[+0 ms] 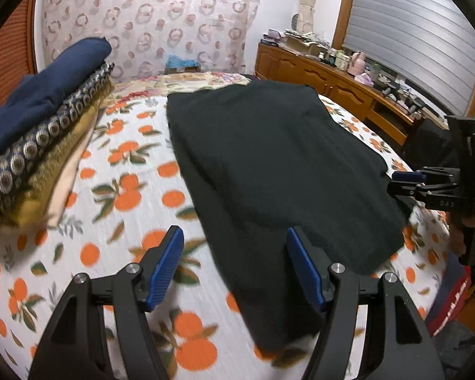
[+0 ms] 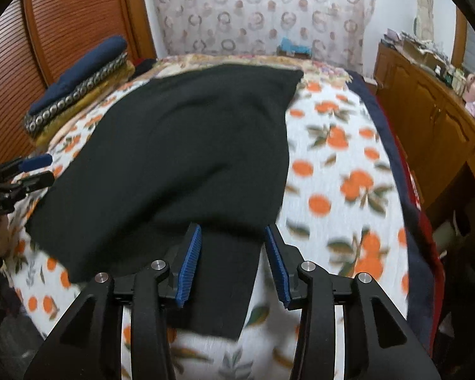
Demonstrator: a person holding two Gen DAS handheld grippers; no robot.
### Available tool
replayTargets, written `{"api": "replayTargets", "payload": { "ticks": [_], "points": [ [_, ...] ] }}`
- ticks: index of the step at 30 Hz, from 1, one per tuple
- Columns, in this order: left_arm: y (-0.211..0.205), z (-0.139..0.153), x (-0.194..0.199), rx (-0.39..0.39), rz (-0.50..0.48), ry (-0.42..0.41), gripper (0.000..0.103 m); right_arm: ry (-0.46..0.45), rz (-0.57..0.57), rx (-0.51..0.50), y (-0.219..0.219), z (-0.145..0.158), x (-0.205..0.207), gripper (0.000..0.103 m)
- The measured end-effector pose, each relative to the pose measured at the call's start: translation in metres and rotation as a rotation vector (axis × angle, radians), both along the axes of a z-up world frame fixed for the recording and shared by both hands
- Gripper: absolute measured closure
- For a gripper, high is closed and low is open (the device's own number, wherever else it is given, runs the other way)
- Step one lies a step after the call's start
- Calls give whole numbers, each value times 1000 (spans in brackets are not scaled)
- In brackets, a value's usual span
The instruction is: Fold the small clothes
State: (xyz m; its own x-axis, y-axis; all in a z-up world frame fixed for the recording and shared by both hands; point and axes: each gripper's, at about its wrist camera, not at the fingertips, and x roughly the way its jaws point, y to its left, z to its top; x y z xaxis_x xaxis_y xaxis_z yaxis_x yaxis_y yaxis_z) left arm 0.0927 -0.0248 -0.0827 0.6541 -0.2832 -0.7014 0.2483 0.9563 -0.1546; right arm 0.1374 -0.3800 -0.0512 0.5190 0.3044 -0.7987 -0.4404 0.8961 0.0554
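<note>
While a stack of folded cloths [image 1: 44, 136] sits far left, the dark green knit garment [image 1: 269, 171] ahead of both tools lies half-folded; left tool [image 1: 234, 269] and right tool [image 2: 232, 261] gape, gripping nothing.

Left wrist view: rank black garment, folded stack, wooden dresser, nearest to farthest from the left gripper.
1. Black garment: its near edge lies between the open fingers of the left gripper.
2. Folded stack: on the bedspread, far left.
3. Wooden dresser: beyond the bed, upper right, by the window.
</note>
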Motion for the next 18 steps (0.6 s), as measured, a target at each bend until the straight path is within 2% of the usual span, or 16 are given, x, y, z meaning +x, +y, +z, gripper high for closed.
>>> {"api": "replayTargets", "payload": {
  "ticks": [5,9,11,12,13,16,18],
  "points": [
    [2,-8,-16,-8,-18,29,44,10,8,-10,1,-4,-16,58],
    [1,-13,-23,1,-26,50,44,-3,42,-17,8,-5,-27,58],
    [-1,-13,-25,19,-32,51,45,-10,46,-13,8,-5,-29,63],
    [-3,-13,-26,19,-38,52,48,-9,53,-6,9,-5,-29,66],
    [-4,-12,-28,19,-44,51,52,-7,67,8,10,-5,-30,76],
    [-8,-12,-33,1,-76,53,72,-14,95,30,12,-6,-33,92],
    [-9,-12,-34,-24,-93,62,95,-17,99,51,12,-6,-33,95]
  ]
}}
